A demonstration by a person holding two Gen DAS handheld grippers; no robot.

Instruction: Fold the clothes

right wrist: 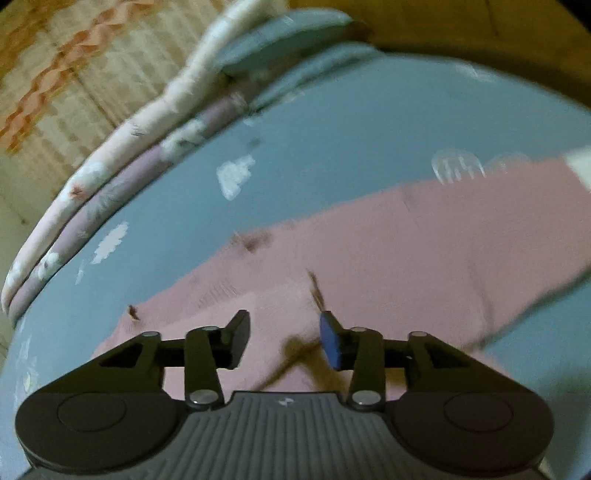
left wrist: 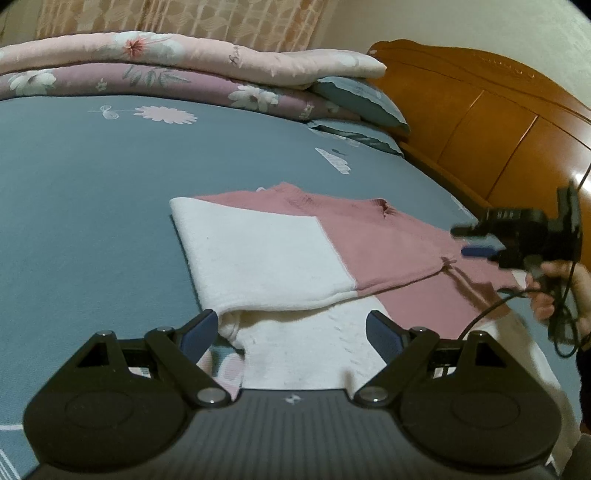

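One bed [left wrist: 74,192] fills both views, covered in a blue-grey sheet printed with pale flowers and clouds. One wooden headboard [left wrist: 491,125] runs along its right side in the left wrist view. Two folded quilts are stacked at the far edge, a pale pink floral one [left wrist: 177,55] on top of a mauve floral one [left wrist: 155,85]. Two blue-grey pillows [left wrist: 362,99] lie one on the other between the quilts and the headboard. A patterned curtain [left wrist: 184,18] hangs behind.

One garment lies on the sheet near the middle of the bed: a pink and white sweater [left wrist: 280,251], partly folded, with a white panel laid over the pink body and a further white part reaching toward the near edge.

Two grippers are in view. The left gripper [left wrist: 291,332] hovers low over the near white edge of the sweater, its jaws spread wide and not touching it. The right gripper [right wrist: 284,339], blurred, is above the pink part of the sweater, its jaws apart with nothing pinched between them. In the left wrist view it shows at the right edge, held by a hand [left wrist: 561,291], with a black cable [left wrist: 491,306] trailing across the sweater's right end.
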